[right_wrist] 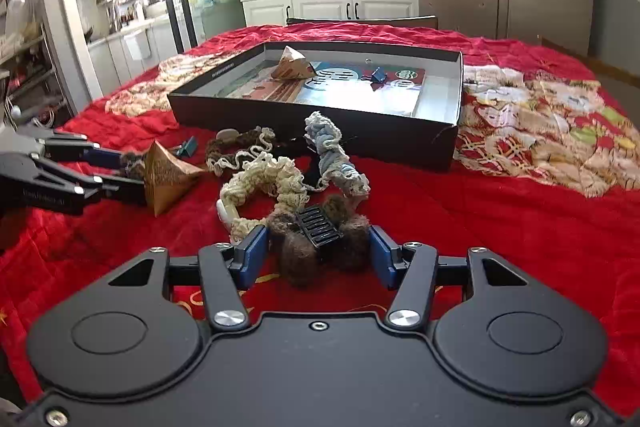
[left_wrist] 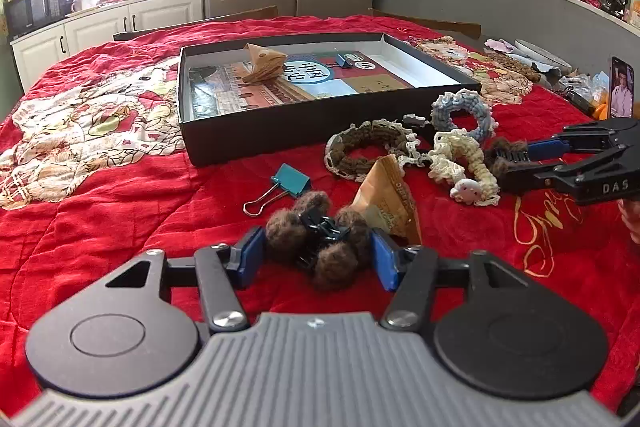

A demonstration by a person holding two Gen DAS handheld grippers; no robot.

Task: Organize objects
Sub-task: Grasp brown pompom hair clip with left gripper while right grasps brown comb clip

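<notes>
A brown fuzzy hair claw [left_wrist: 320, 239] lies on the red quilt with my left gripper [left_wrist: 318, 259] shut on it, both blue pads against its fur. My right gripper [right_wrist: 318, 255] is shut on a second fuzzy hair claw [right_wrist: 320, 231] in the same way. Each gripper also shows in the other's view: the right gripper [left_wrist: 500, 165] at the right, the left gripper [right_wrist: 134, 173] at the left. Between them lie a brown scrunchie [left_wrist: 360, 147], a blue scrunchie [left_wrist: 460, 111], a cream scrunchie [left_wrist: 460, 155], a teal binder clip [left_wrist: 290, 179] and a tan triangular packet [left_wrist: 388, 203]. Behind stands the black box [left_wrist: 280, 135].
The black box [right_wrist: 320, 131] holds a book, another triangular packet [left_wrist: 264, 65] and a blue binder clip [left_wrist: 343, 61]. A lit phone [left_wrist: 622, 93] stands at the right edge of the left wrist view among clutter. Chair backs, cabinets and shelves ring the quilt-covered table.
</notes>
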